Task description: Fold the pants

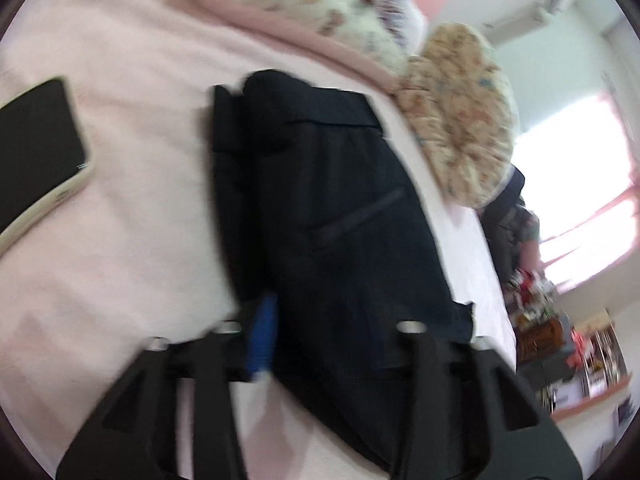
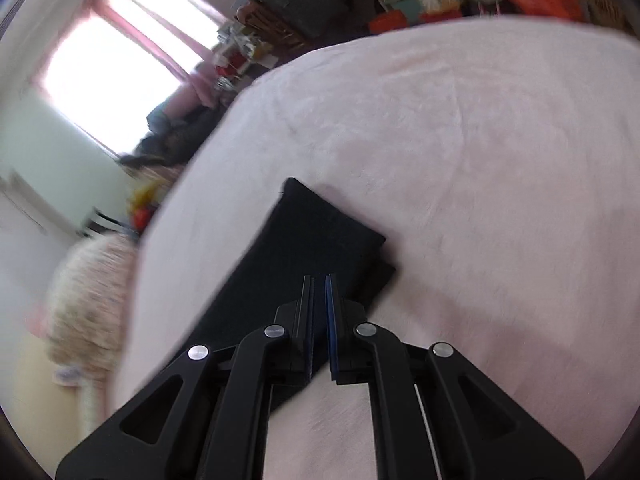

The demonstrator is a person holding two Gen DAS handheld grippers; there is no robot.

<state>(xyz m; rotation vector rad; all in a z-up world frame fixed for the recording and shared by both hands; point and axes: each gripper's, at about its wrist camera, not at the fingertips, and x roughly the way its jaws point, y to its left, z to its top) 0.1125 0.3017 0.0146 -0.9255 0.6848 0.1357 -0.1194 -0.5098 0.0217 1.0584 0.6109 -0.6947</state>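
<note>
Pants [image 1: 320, 208] lie folded lengthwise on the pink bed [image 1: 140, 240], mid-frame, waistband toward the pillows. Left gripper [image 1: 332, 320] straddles the cloth, fingers apart; right gripper [image 2: 319, 304], nearly together, holds nothing above the hem, probably ready to pinch it.

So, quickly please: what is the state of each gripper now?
Left gripper: open, fingers wide apart with the black pants between them, not clamped.
Right gripper: nearly shut, above the pants; a grip cannot be told.
</note>
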